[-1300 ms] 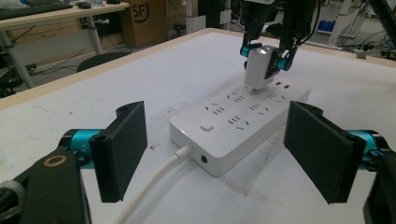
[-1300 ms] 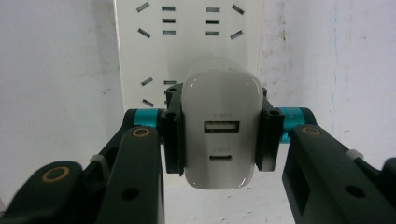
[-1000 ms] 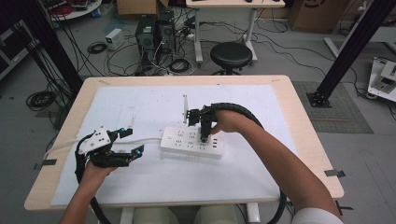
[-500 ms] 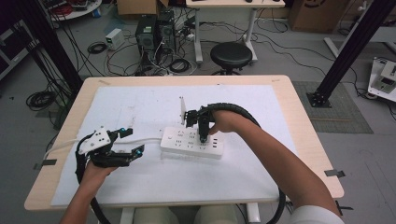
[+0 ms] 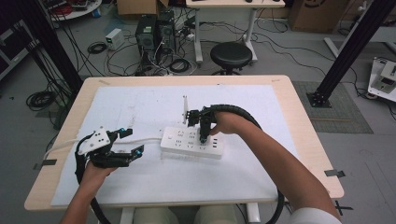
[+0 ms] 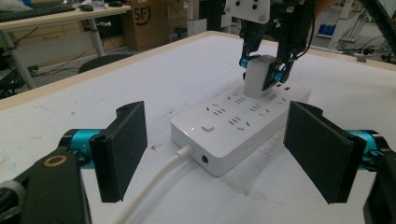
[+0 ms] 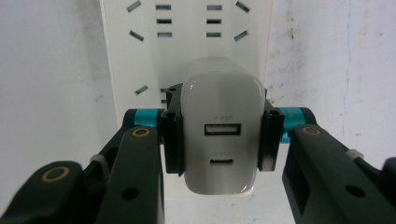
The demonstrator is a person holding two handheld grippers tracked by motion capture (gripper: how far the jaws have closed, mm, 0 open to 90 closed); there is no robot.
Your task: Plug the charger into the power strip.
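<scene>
High view: my right gripper (image 5: 203,138) stands pointing down over the power strip (image 5: 191,143) at mid-table, jaws clamped on the white charger (image 5: 204,135) so it goes square into a socket toward the strip's right end; my left gripper (image 5: 130,143) lies level at the near left, jaws wide and holding nothing, straddling the strip's white cable (image 5: 140,140) just beside the strip's left end, I'd say ready to brace it against the push. Left gripper view: both my pads spread either side of the frame, the power strip (image 6: 238,119) between and beyond them, untouched; the charger (image 6: 258,77) sits upright on its far end, pinched by the right gripper (image 6: 264,74); whether it is fully seated I can't tell. Right gripper view: charger (image 7: 223,144) gripped by its flanks, port face toward the camera, socket slots of the strip (image 7: 187,51) above it. Versus a second ago: nothing shifted, both hands and the strip in the same spots.
</scene>
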